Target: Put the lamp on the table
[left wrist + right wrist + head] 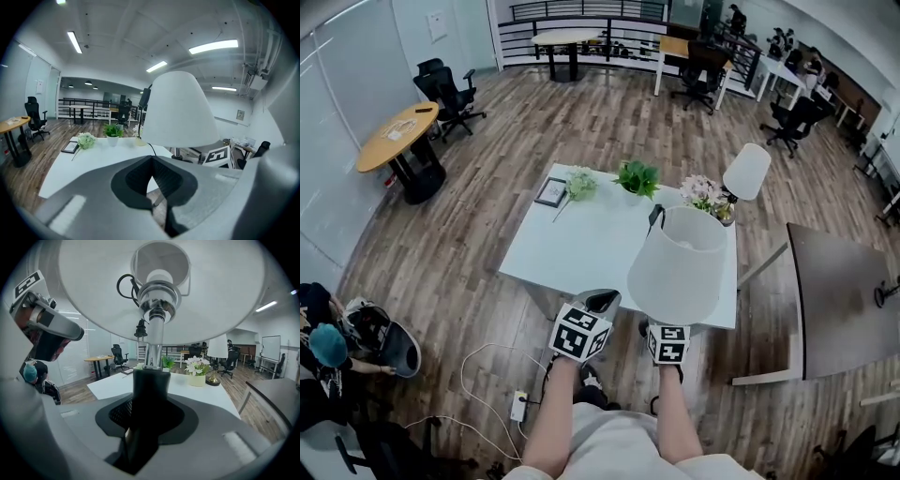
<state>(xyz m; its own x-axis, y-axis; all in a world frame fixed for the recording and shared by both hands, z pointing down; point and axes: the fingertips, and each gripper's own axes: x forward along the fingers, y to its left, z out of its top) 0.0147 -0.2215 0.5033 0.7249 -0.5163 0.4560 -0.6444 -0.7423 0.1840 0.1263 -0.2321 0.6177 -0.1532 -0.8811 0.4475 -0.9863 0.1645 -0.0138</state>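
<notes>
The lamp has a white cone shade (680,267) and hangs over the near right edge of the white table (581,246). From below, the right gripper view shows the shade (159,287), a chrome stem (154,345) and a black lower part (150,390). My right gripper (147,427) is shut on that black part; its marker cube (668,342) shows under the shade. My left gripper (602,301) sits just left of the lamp, shut with nothing in it. Its own view has the shade (178,110) ahead to the right and its jaws (152,176) closed together.
On the table's far side stand a picture frame (551,192), white flowers (579,183), a green plant (637,176), a flower pot (705,195) and a second lamp (745,173). A dark table (834,300) is at right. A power strip (517,405) lies on the floor; a person (328,347) sits at left.
</notes>
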